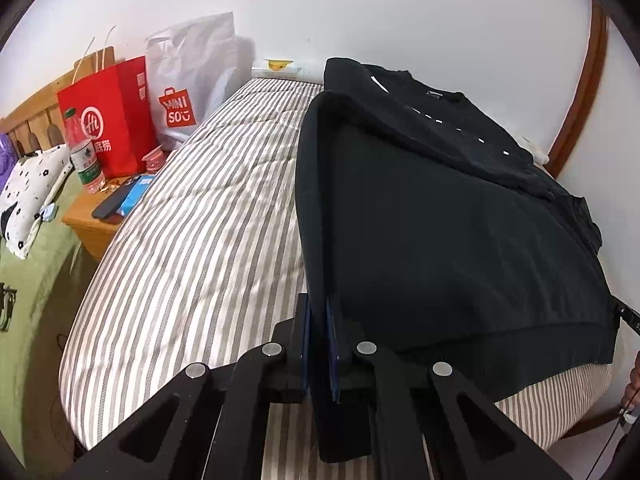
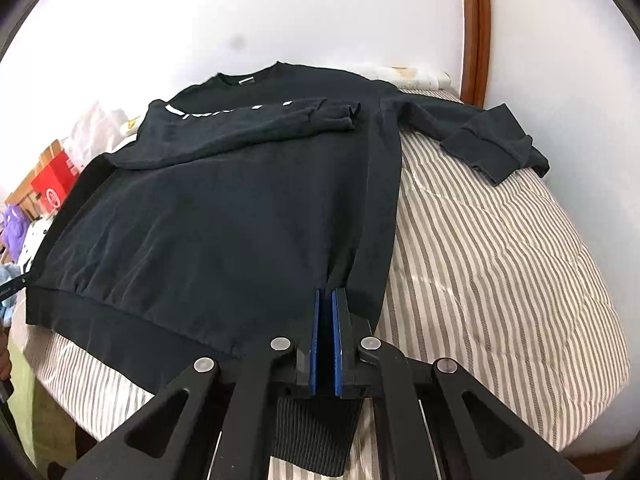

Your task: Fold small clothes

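A black sweatshirt (image 2: 224, 208) lies on a striped bed (image 2: 500, 264), collar toward the wall. One sleeve (image 2: 248, 128) is folded across the chest; the other sleeve (image 2: 492, 140) lies spread out to the right. My left gripper (image 1: 318, 320) is shut on the sweatshirt's (image 1: 440, 240) left hem corner and holds that edge lifted. My right gripper (image 2: 327, 304) is shut on the hem near its right side, with ribbed cloth hanging below the jaws.
A wooden nightstand (image 1: 86, 224) left of the bed holds a red paper bag (image 1: 112, 116), a white Miniso bag (image 1: 188, 80), a water bottle (image 1: 82, 152) and a phone (image 1: 112, 204). A wall runs behind the bed. A wooden frame (image 2: 476, 32) stands at the right.
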